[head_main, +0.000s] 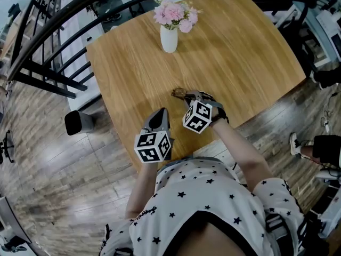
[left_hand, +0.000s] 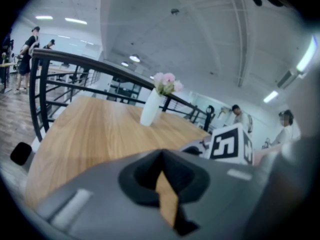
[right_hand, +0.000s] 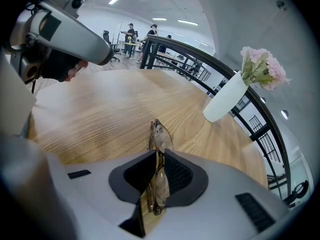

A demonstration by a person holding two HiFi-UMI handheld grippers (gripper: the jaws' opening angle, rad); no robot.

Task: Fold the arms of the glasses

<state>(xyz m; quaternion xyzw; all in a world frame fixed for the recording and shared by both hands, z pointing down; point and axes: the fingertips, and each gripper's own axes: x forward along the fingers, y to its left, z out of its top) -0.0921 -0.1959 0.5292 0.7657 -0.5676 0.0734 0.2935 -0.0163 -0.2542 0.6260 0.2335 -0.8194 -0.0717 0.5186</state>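
The brown-framed glasses stand on edge over the wooden table, seen end-on with their clear lenses one behind the other. My right gripper is shut on them, its dark pads pressing both sides of the frame. In the head view the glasses poke out past the right gripper near the table's front edge. My left gripper is shut with nothing between its jaws. It hovers just left of the right one, over the table's near edge, apart from the glasses. The arms of the glasses cannot be made out.
A white vase with pink flowers stands toward the far side of the table. A black railing runs behind and to the left. A dark cylinder lies on the floor at left. People stand far off.
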